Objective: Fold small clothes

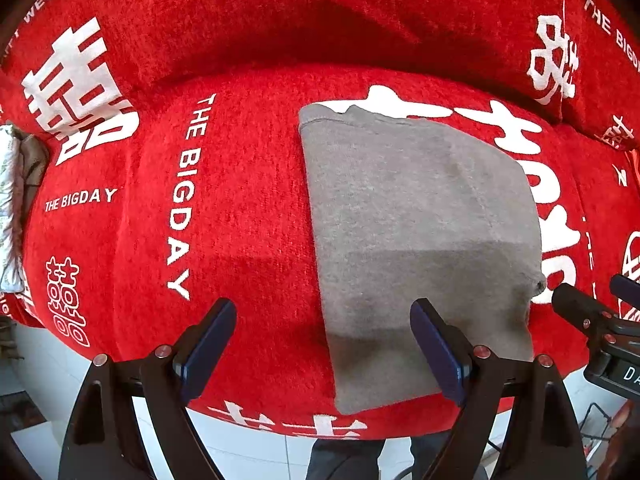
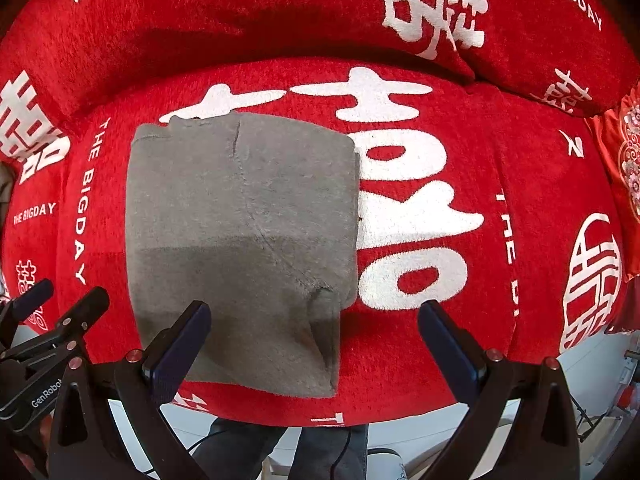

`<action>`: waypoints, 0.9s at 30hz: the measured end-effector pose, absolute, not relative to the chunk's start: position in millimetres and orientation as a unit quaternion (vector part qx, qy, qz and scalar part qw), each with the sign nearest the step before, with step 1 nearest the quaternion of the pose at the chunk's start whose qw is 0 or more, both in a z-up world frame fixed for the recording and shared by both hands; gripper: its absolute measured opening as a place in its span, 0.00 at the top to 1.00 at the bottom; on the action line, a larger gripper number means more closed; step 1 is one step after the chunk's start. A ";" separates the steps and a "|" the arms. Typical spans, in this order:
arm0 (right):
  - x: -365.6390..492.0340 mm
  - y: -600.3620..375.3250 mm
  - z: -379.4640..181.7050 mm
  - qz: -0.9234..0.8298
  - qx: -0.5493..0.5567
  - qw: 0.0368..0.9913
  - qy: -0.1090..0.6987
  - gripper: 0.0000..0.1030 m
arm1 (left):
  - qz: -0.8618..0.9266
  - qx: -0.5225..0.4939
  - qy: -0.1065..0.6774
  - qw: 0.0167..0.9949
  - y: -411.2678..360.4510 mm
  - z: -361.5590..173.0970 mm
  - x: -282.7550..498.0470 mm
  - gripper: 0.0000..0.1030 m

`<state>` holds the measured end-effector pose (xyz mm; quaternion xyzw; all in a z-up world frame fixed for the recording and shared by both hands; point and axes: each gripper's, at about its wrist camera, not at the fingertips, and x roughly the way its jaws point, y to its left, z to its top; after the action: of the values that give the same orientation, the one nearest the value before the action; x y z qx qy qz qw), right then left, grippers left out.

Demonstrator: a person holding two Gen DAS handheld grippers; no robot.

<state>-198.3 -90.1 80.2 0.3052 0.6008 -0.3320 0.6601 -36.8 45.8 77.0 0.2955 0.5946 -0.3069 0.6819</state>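
A grey garment (image 1: 420,248) lies folded into a flat rectangle on the red sofa seat (image 1: 248,216). It also shows in the right wrist view (image 2: 240,240), left of centre. My left gripper (image 1: 324,344) is open and empty above the seat's front edge, its right finger over the garment's near edge. My right gripper (image 2: 316,340) is open and empty, its left finger over the garment's near corner. The right gripper's fingers (image 1: 576,308) show at the right edge of the left wrist view. The left gripper's fingers (image 2: 80,304) show at the left edge of the right wrist view.
The sofa has a red cover with white lettering and a backrest (image 1: 320,12) behind the seat. A pale folded item (image 1: 10,208) lies at the far left. A red embroidered cushion (image 2: 628,160) sits at the far right. White tiled floor (image 1: 248,452) lies below the seat.
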 end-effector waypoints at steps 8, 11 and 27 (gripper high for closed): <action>-194.2 -89.5 79.1 -0.334 0.305 0.659 0.602 0.00 | -0.309 0.297 0.595 0.680 45.3 74.8 -33.1 0.13; -192.5 -88.9 78.6 -0.335 0.304 0.658 0.602 0.00 | -0.309 0.298 0.594 0.680 45.1 74.9 -32.3 0.13; -188.0 -85.4 79.4 -0.345 0.301 0.652 0.604 0.00 | -0.315 0.310 0.583 0.681 46.0 73.5 -23.6 0.13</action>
<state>-188.0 -85.4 79.4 0.3006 0.6044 -0.3446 0.6524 -23.6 46.0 73.5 0.3096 0.5834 -0.3153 0.6814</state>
